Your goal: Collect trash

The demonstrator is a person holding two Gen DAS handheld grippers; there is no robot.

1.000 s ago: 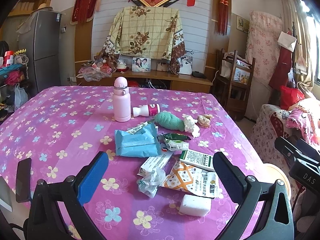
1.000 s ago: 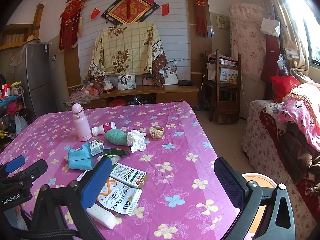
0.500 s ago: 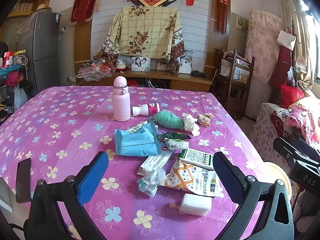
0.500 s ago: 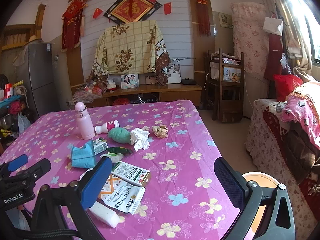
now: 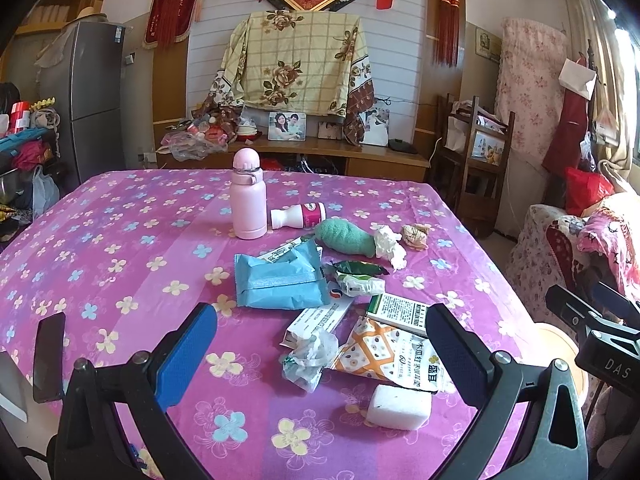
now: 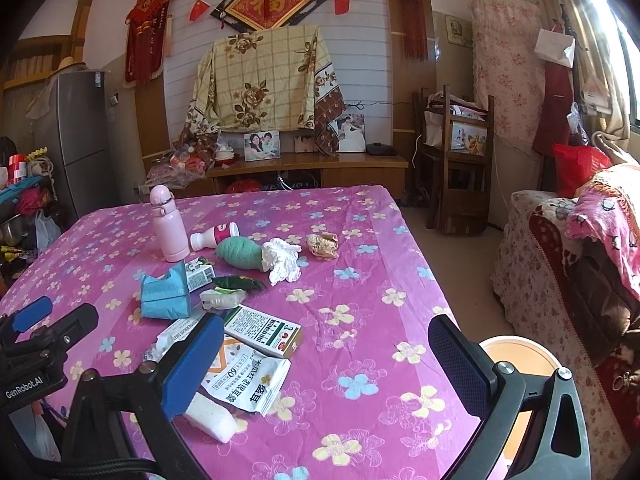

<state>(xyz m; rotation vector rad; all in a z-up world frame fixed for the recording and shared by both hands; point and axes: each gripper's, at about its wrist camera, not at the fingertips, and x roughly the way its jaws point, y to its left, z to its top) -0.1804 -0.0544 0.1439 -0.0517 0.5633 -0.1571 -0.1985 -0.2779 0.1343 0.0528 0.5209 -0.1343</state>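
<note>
Trash lies on a table with a purple flowered cloth (image 5: 120, 240): a blue tissue pack (image 5: 280, 280), an orange-white snack bag (image 5: 388, 356), a white foam block (image 5: 400, 406), a crumpled wrapper (image 5: 310, 358), a green-white box (image 5: 396, 310), a green cloth roll (image 5: 346, 238), white crumpled tissue (image 6: 284, 260) and a brown paper ball (image 6: 323, 245). My left gripper (image 5: 320, 360) is open and empty, just above the near trash. My right gripper (image 6: 326, 364) is open and empty over the table's near right part, the snack bag (image 6: 248, 380) by its left finger.
A pink flask (image 5: 248, 200) stands upright behind the trash, a small white bottle (image 5: 298, 216) lying beside it. A round orange-rimmed bin (image 6: 516, 356) sits on the floor by the table's right edge. A covered sofa (image 6: 580, 260) is to the right, a fridge (image 5: 92, 100) at back left.
The right gripper has shifted slightly, its view sliding a little toward the table. The left gripper has barely moved. Both stay open.
</note>
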